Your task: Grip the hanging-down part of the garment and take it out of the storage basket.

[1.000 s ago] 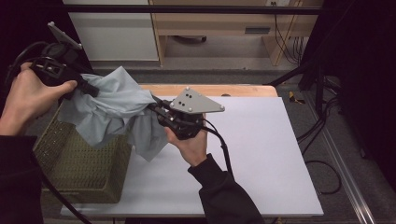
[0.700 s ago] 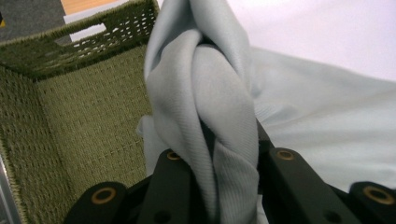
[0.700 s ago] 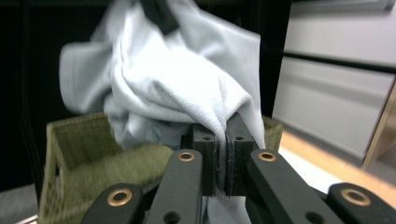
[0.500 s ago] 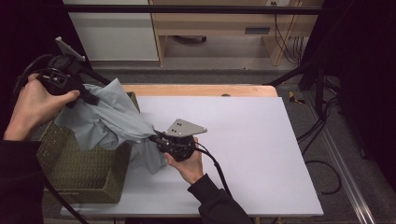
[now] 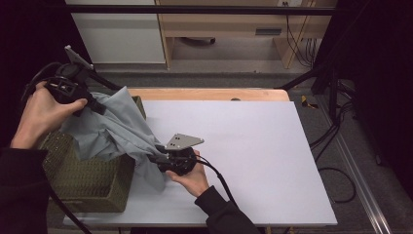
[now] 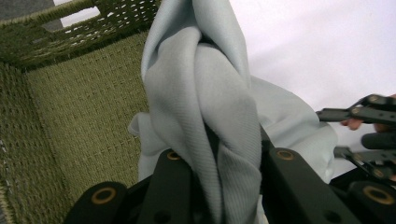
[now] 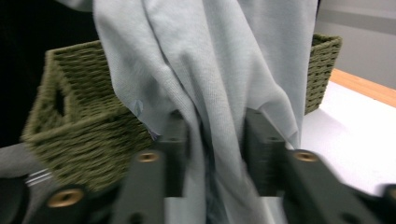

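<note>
Draping grey cloth (image 5: 114, 129) hiding green basket (image 5: 85, 178) opening, both tools pinching folds.

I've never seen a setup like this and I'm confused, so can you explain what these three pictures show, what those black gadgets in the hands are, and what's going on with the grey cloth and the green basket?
No robot here: a person holds a hand-held claw tool in each hand. The wide picture comes from a fixed camera above the white table. The other two come from small cameras riding on each claw, looking along its two black jaws.

On the table's left side stands a green woven basket. A pale grey-blue cloth hangs between the tools, draped over the basket. The left claw holds it up high by one bunched part; in its own picture the jaws are pinched on twisted fabric above the basket's inside. The right claw pinches the cloth lower, beside the basket.
</note>
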Demonstrator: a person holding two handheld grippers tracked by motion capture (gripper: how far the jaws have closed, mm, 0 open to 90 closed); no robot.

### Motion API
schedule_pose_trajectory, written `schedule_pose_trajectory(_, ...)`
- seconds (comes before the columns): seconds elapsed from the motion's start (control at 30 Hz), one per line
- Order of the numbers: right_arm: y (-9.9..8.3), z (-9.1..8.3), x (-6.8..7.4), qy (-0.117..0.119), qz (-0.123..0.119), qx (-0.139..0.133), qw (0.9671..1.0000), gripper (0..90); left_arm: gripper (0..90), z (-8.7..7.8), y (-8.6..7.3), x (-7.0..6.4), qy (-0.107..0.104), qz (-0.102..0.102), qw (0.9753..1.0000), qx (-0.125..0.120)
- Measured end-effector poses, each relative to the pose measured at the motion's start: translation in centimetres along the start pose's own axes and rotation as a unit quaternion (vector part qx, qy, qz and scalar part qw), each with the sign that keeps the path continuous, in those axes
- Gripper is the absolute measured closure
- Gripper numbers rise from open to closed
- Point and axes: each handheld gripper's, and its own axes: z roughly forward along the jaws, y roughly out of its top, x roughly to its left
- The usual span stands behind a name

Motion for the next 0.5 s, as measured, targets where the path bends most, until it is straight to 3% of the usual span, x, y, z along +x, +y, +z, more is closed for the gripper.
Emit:
schedule_pose_trajectory(0.2, 0.8, -3.2, 0.3, 0.001, -0.01, -0.021, 0.9997, 33.0, 76.5, 0.1, 0.0, 0.0, 0.0, 0.0, 1.0, 0.0)
schedule_pose_trajectory(0.37, 1.2, -5.9, -0.5, -0.04, 0.001, -0.039, 0.9984, 20.2, 76.5, 0.1, 0.2, -0.3, 0.001, 0.003, 1.0, 0.001)
schedule_pose_trajectory(0.5, 0.9, -7.9, -1.6, -0.082, 0.011, -0.05, 0.9953, 14.2, 76.5, 0.1, 0.1, -0.3, 0.001, 0.008, 1.0, 0.002)
